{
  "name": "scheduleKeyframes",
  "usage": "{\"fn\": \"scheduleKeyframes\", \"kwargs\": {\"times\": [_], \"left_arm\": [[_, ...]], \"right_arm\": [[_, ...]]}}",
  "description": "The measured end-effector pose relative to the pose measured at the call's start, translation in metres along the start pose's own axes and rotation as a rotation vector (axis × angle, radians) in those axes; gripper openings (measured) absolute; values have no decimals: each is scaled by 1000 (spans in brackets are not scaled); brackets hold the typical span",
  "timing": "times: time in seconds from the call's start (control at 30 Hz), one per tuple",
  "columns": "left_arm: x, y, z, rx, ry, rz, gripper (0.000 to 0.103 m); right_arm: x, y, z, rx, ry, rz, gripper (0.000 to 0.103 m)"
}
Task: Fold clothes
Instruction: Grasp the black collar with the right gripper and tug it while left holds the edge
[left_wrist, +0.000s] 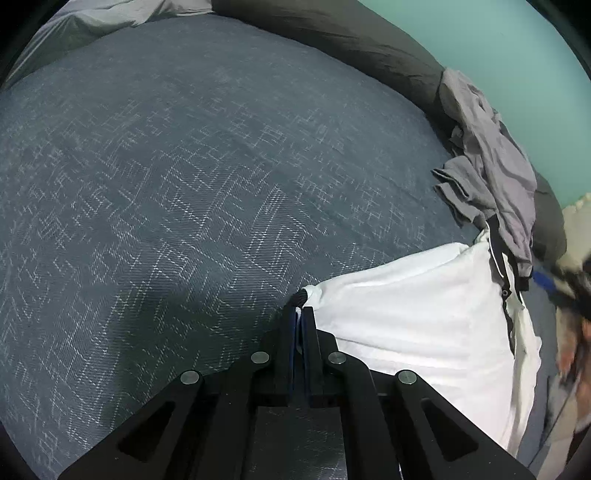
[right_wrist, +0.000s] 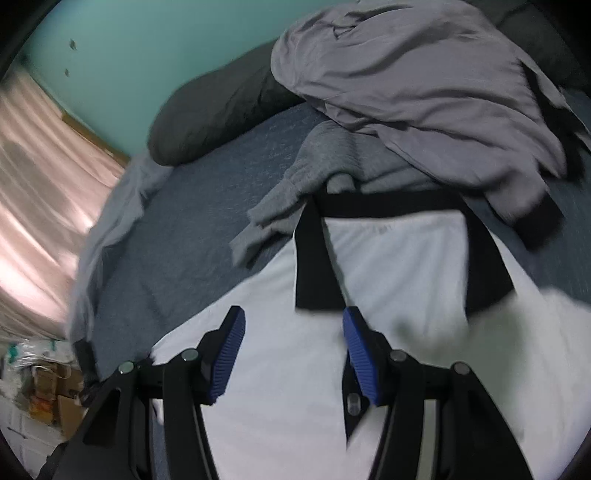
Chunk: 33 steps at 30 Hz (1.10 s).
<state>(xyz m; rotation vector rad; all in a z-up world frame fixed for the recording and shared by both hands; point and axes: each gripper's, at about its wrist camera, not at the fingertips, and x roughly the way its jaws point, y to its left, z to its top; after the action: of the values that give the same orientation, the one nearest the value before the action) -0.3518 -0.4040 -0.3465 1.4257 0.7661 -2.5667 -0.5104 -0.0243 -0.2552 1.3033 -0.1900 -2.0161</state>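
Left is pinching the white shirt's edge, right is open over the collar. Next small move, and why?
Probably lower the right gripper and close it on the white polo shirt near the black collar. The left gripper already pinches one edge; the right's jaws stand open, holding nothing.

Shirt (right_wrist: 295, 369) on the bed (left_wrist: 184, 184), clothes pile (right_wrist: 424, 92) behind it, pillow (right_wrist: 214, 110) left of pile

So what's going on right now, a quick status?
Left gripper shut on white shirt corner. Right gripper open over shirt, near black collar. Grey clothes heaped just beyond collar, on the bed.
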Motion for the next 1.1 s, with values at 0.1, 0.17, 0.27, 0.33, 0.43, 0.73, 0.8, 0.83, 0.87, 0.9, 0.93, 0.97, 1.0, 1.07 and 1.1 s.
{"fn": "scheduleKeyframes", "kwargs": {"times": [0.1, 0.17, 0.27, 0.33, 0.43, 0.73, 0.8, 0.83, 0.87, 0.9, 0.93, 0.97, 1.0, 1.07, 1.1], "left_arm": [[0, 4, -1, -4, 3, -10, 3], [0, 7, -2, -10, 5, -17, 3], [-1, 11, -3, -15, 2, -28, 3], [2, 8, -2, -9, 0, -28, 3], [6, 5, 0, -4, -2, -32, 3], [-5, 10, -5, -9, 6, -44, 3], [-9, 13, -6, -8, 5, -46, 3], [-9, 14, -7, -7, 5, -47, 3], [-10, 14, -8, -7, 5, -48, 3], [-10, 15, -8, -7, 5, -49, 3], [-11, 16, -9, -6, 4, -50, 3], [-11, 17, -9, -6, 4, -51, 3], [-11, 18, -10, -6, 4, -52, 3], [-12, 18, -10, -4, 5, -50, 3], [-12, 18, -10, -5, 7, -50, 3]], "right_arm": [[27, 9, 19, -32, 17, -34, 56], [43, 16, 29, -69, 30, -71, 56], [62, 21, 40, -92, 35, -103, 56], [74, 23, 45, -107, 50, -125, 56], [88, 25, 51, -133, 68, -177, 56], [111, 30, 52, -180, 98, -202, 23], [112, 30, 51, -195, 99, -193, 10], [111, 29, 51, -196, 87, -183, 0], [109, 28, 51, -196, 72, -183, 0], [106, 28, 52, -196, 52, -184, 0], [103, 28, 53, -195, 32, -184, 0], [101, 28, 54, -192, 13, -181, 0], [98, 28, 56, -189, -6, -178, 0], [94, 27, 57, -188, -27, -173, 0], [94, 26, 58, -189, -29, -173, 0]]}}
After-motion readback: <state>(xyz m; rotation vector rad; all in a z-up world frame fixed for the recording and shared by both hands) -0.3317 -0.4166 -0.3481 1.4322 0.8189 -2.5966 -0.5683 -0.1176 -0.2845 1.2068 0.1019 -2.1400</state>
